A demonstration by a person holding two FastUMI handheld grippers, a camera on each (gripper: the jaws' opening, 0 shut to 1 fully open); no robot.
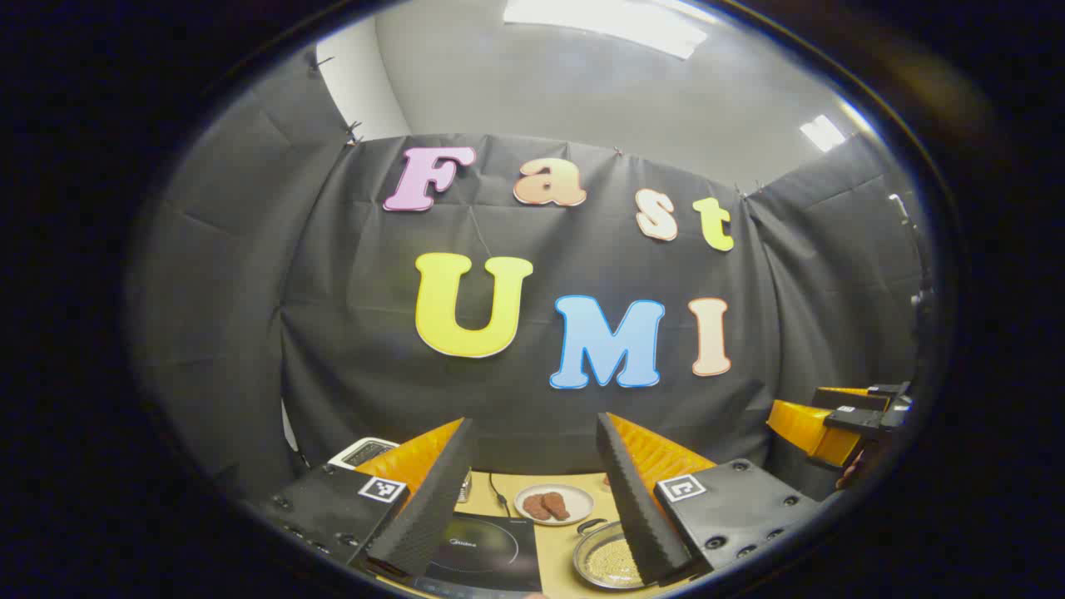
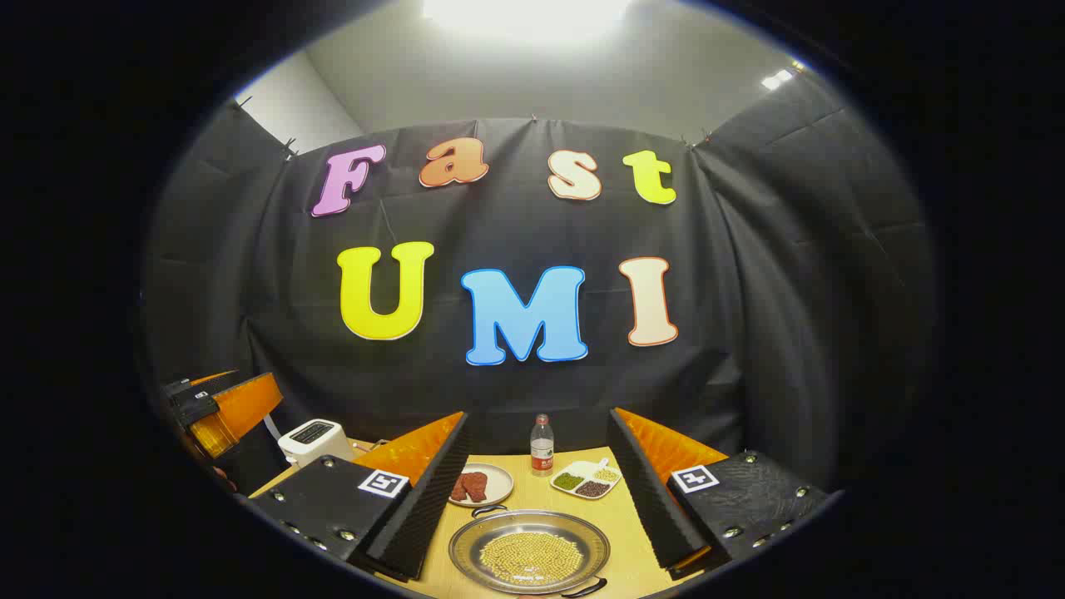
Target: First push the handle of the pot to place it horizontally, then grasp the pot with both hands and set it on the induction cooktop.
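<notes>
Right gripper view: your right gripper [image 2: 532, 516] spread wide, holding nothing, above shallow round steel pot [image 2: 529, 551] of yellow grains on tan wooden table [image 2: 624, 516]. Pot handles sit far-left and near-right, axis diagonal. Clear table between pot, red-capped bottle [image 2: 542, 446], divided bean plate [image 2: 587, 480]. Left gripper view: your left gripper [image 1: 532, 516] spread, empty, over black induction cooktop [image 1: 491, 551]; cooktop logo too small to read.
</notes>
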